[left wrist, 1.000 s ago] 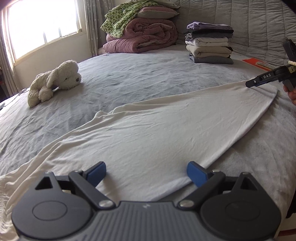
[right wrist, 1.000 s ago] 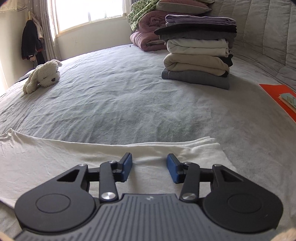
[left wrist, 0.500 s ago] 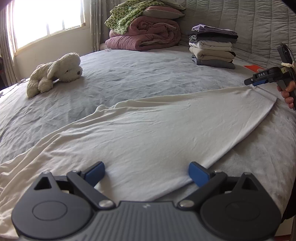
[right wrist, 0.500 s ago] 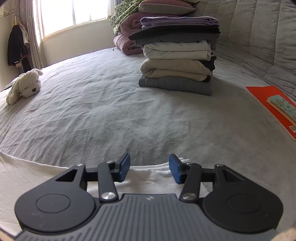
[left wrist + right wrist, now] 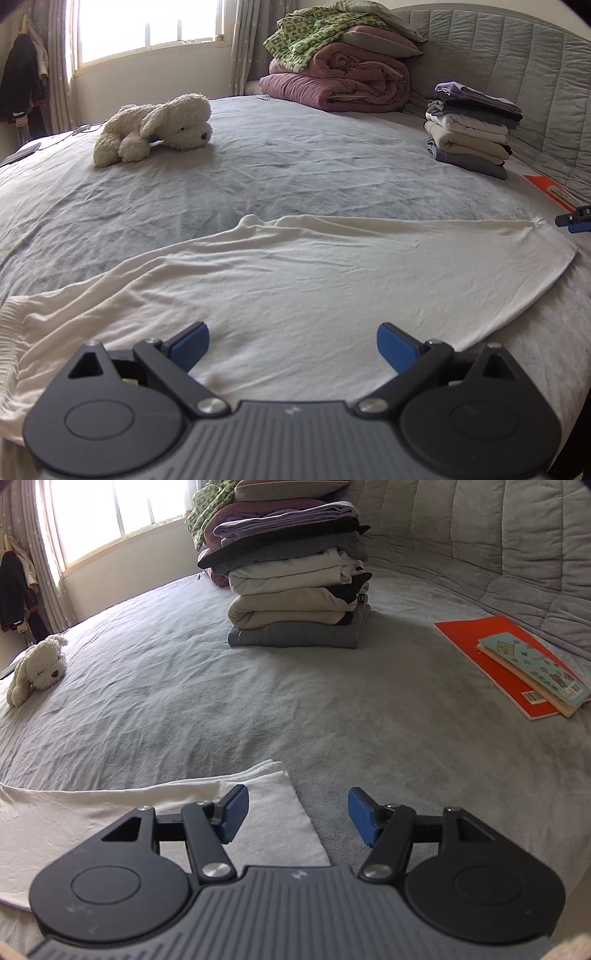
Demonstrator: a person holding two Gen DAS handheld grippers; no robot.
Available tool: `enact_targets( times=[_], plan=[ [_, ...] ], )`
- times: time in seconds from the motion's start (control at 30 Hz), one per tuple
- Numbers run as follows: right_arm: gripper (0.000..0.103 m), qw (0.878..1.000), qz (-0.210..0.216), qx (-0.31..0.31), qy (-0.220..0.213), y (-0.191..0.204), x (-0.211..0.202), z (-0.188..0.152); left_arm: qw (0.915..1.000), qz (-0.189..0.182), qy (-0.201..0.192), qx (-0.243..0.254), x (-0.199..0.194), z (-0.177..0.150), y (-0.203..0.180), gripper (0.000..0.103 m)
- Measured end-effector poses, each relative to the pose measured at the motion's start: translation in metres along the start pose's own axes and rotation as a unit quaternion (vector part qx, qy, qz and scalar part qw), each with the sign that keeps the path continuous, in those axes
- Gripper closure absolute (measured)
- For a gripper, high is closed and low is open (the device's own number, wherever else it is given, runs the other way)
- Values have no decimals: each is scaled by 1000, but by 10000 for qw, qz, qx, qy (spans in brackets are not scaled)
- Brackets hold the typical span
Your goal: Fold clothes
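Note:
A long cream garment (image 5: 295,280) lies flat across the grey bed, folded lengthwise. My left gripper (image 5: 293,347) is open wide and empty, low over its near edge. My right gripper (image 5: 297,814) is open and empty, just over the garment's right end corner (image 5: 273,801); its left finger is above the cloth and its right finger above bare sheet. The tip of the right gripper (image 5: 574,220) shows at the far right edge of the left wrist view, just past the garment's end.
A stack of folded clothes (image 5: 295,587) stands at the back, also in the left wrist view (image 5: 472,129). A red book with a teal booklet (image 5: 517,664) lies at the right. A white plush dog (image 5: 155,127) lies at back left. Rolled quilts (image 5: 340,77) sit by the headboard.
My right gripper has opened wider and shifted right, to the garment's end corner. The left gripper has swung its view leftward and stays open over the cloth.

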State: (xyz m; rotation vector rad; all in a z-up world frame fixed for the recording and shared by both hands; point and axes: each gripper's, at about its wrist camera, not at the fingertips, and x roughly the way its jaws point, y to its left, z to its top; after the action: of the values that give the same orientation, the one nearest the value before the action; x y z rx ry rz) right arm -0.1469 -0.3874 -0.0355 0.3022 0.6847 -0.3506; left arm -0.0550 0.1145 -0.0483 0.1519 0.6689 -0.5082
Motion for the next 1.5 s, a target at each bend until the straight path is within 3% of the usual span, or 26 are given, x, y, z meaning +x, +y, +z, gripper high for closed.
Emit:
enact_targets(
  times=[0.2,0.33,0.37,0.47,0.53,0.57,0.8,1.1,1.3,1.5],
  plan=[
    [39,9997,-43,129,224,1,12,-8,9998,56,22,-180,0,0,3,5],
    [42,9989,-345,-285,167,18,17,-16,9992,130,91,-357,1,2,3,5],
    [45,9982,-384,-436,144,23,17,-17,9991,146,101,-378,2,2,3,5],
    [67,9968,-361,-701,107,35,16,-19,9987,198,146,-440,3,3,4,5],
    [87,9965,-307,-771,130,40,17,-18,9984,232,184,-488,4,4,6,5],
    [90,9965,-292,-776,140,43,17,-17,9981,247,201,-521,3,4,7,5],
    [93,9981,56,-595,118,65,8,-8,9962,314,258,-767,0,4,16,5],
    [93,9943,877,-450,403,133,-2,7,9924,198,322,-1168,-4,5,30,5],
    [93,9843,1494,103,930,175,5,8,9906,188,289,-1326,-10,6,37,5],
    [93,9707,2035,504,1173,217,10,9,9872,190,227,-1568,-16,5,50,6]
  ],
)
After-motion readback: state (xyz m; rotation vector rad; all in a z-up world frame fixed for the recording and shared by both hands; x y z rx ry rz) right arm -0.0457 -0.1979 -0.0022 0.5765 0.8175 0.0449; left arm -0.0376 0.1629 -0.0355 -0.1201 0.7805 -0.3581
